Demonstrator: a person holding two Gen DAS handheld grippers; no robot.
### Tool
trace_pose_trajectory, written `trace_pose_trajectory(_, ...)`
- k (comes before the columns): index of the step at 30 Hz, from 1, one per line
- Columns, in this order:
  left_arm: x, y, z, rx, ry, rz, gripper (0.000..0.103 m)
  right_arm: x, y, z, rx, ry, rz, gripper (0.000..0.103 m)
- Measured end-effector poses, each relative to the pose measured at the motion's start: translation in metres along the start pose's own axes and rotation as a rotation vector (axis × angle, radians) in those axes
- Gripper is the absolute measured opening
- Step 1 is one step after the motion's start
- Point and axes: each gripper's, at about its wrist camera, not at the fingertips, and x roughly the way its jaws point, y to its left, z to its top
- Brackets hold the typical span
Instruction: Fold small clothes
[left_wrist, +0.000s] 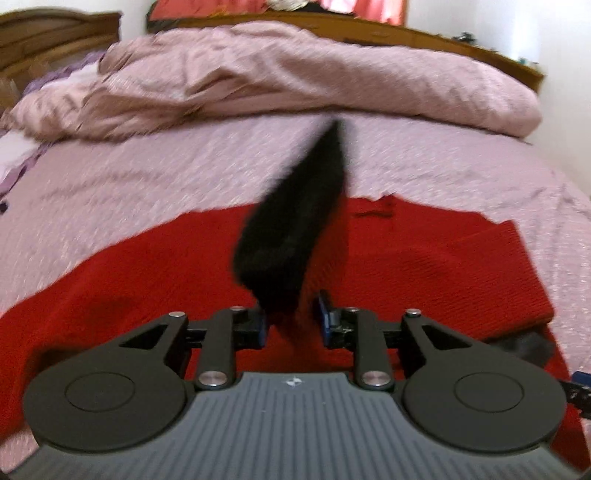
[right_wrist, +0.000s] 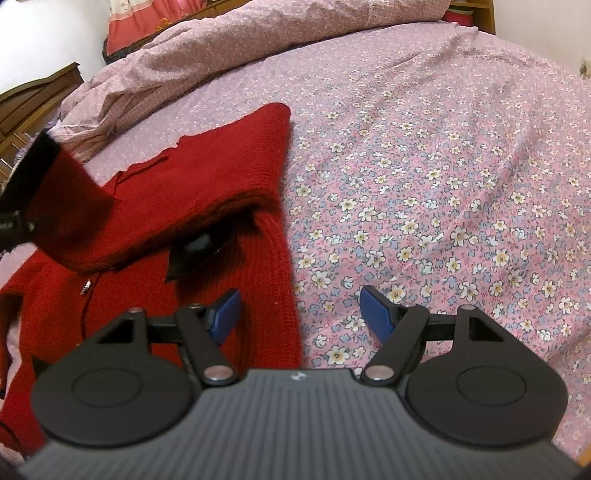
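On the floral bed (right_wrist: 443, 166) lies a red knit sweater (right_wrist: 229, 155), soft and floppy. Left gripper (left_wrist: 293, 321) jaws pinch its dark-lined flap (left_wrist: 295, 229), lifted; right gripper (right_wrist: 299, 314) jaws spread above the hem, best gripped by edges.

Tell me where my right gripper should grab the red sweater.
Probably the ribbed side edge of the red sweater, just ahead of the open right gripper. Come in from the floral sheet side: that edge lies flat, straight and exposed there, while the left gripper holds the lifted flap.
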Motion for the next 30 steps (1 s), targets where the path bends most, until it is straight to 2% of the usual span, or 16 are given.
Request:
trace_pose_trajectory(5, 0.007, 0.018, -0.008, 0.012, 0.037, 0.048, 0.054, 0.000, 0.002, 0.002, -0.005, 0.020, -0.017, 0.073)
trace_pose_trajectory(9, 0.013, 0.030, -0.019, 0.023, 0.081, 0.083, 0.056, -0.002, 0.005, 0.007, 0.005, 0.032, -0.023, 0.073)
trace_pose_trajectory(13, 0.018, 0.041, -0.030, -0.003, 0.133, 0.101, 0.061, -0.011, 0.014, 0.013, -0.005, 0.002, -0.012, 0.073)
trace_pose_trajectory(15, 0.023, 0.047, -0.034, -0.020, 0.164, 0.110, 0.070, -0.016, 0.022, 0.017, -0.026, -0.024, -0.011, 0.073)
trace_pose_trajectory(19, 0.031, 0.057, -0.040, -0.051, 0.198, 0.118, 0.080, -0.019, 0.038, 0.027, -0.056, -0.084, 0.003, 0.073)
trace_pose_trajectory(23, 0.037, 0.066, -0.040, -0.073, 0.235, 0.129, 0.096, -0.006, 0.051, 0.035, -0.077, -0.088, 0.039, 0.073)
trace_pose_trajectory(26, 0.040, 0.076, -0.040, -0.118, 0.256, 0.106, 0.098, 0.005, 0.062, 0.041, -0.114, -0.094, 0.054, 0.073)
trace_pose_trajectory(30, 0.040, 0.075, -0.042, -0.095, 0.266, 0.105, 0.103, 0.021, 0.073, 0.050, -0.162, -0.092, 0.052, 0.073)
